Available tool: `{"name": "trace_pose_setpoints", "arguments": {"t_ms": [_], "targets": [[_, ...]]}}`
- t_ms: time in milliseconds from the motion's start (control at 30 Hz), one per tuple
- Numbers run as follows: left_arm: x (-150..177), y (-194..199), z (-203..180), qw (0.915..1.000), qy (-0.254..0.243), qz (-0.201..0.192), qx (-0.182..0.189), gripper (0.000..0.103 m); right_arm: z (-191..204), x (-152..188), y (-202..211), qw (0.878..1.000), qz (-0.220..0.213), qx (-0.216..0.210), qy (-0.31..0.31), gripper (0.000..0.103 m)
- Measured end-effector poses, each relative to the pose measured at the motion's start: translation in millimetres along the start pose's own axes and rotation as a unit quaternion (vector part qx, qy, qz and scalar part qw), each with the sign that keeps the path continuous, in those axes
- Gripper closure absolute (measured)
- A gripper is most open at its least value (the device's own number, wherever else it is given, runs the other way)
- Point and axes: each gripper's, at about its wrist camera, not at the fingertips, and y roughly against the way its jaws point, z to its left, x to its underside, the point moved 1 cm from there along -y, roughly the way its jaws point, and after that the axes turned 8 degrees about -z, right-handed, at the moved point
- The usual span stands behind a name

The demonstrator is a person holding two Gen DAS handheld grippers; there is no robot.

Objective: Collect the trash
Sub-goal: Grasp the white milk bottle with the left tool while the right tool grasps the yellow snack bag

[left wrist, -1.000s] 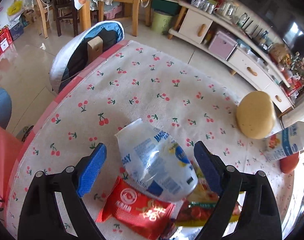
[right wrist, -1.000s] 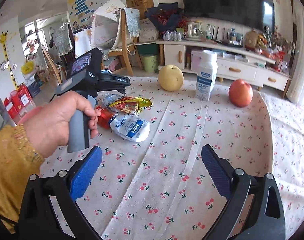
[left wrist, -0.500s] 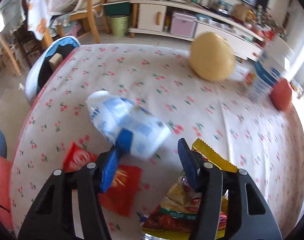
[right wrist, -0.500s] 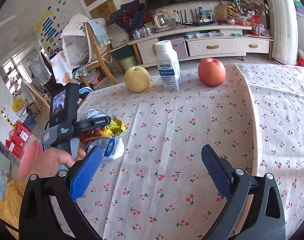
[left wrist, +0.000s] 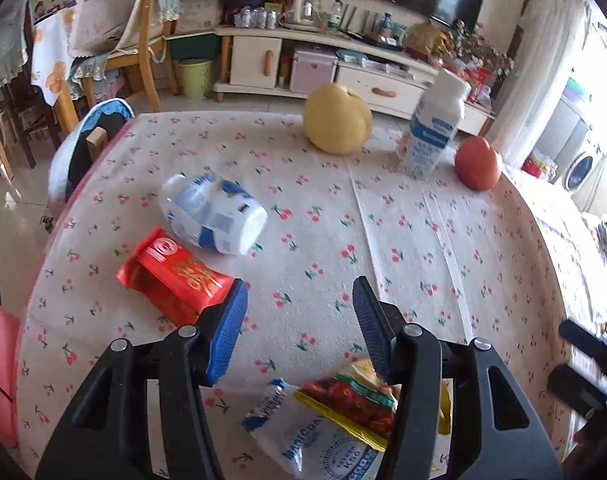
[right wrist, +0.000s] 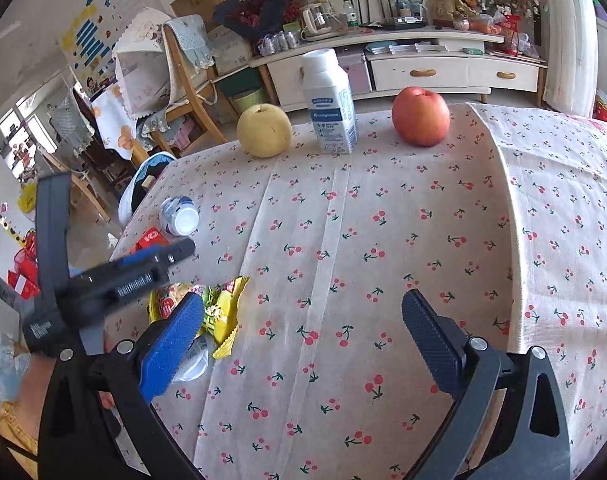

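A crumpled white-and-blue plastic bottle [left wrist: 211,214] lies on its side on the cherry-print tablecloth [left wrist: 423,248]. A red snack wrapper [left wrist: 171,274] lies just in front of it. A yellow-green wrapper [left wrist: 355,400] and a white-blue wrapper [left wrist: 315,444] lie under my left gripper [left wrist: 299,320], which is open and empty, right of the red wrapper. My right gripper [right wrist: 303,332] is open and empty over bare cloth. The yellow wrapper [right wrist: 219,308] lies beside its left finger, and the bottle [right wrist: 179,216] is farther back left.
A yellow pear [right wrist: 263,130], an upright milk carton [right wrist: 329,104] and a red apple [right wrist: 421,116] stand in a row at the table's far edge. A chair [left wrist: 91,140] stands at the far left edge. A TV cabinet [right wrist: 423,68] lies beyond.
My left gripper let go of the bottle, pulled back and to the right, and now sits over the wrappers. The bottle rolled onto its side. My right gripper moved closer to the wrappers.
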Motion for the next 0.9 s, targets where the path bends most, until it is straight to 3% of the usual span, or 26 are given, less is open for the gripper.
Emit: {"name": "trace_pose_setpoints", "arguments": {"t_ms": [233,433,667,733,900], "targets": [[-31,-27,35,0.9978,0.048,0.002,-0.046,0.029,39,7,-24,0.997,0.014,-0.048,0.06,0.005],[-42,-64,46,0.9938,0.092,0.03,-0.054,0.029,52,8,-53,0.993,0.029,-0.093,0.059,0.005],[-40,-89,51,0.9915,0.087,0.051,-0.083,0.029,56,10,-80,0.99,0.054,-0.12,0.043,0.005],[-39,-90,50,0.992,0.077,0.046,-0.089,0.031,56,12,-85,0.989,0.062,-0.125,0.04,0.005],[-37,-87,50,0.9926,0.054,0.038,-0.102,0.052,55,11,-86,0.989,0.062,-0.128,0.034,0.006]]}}
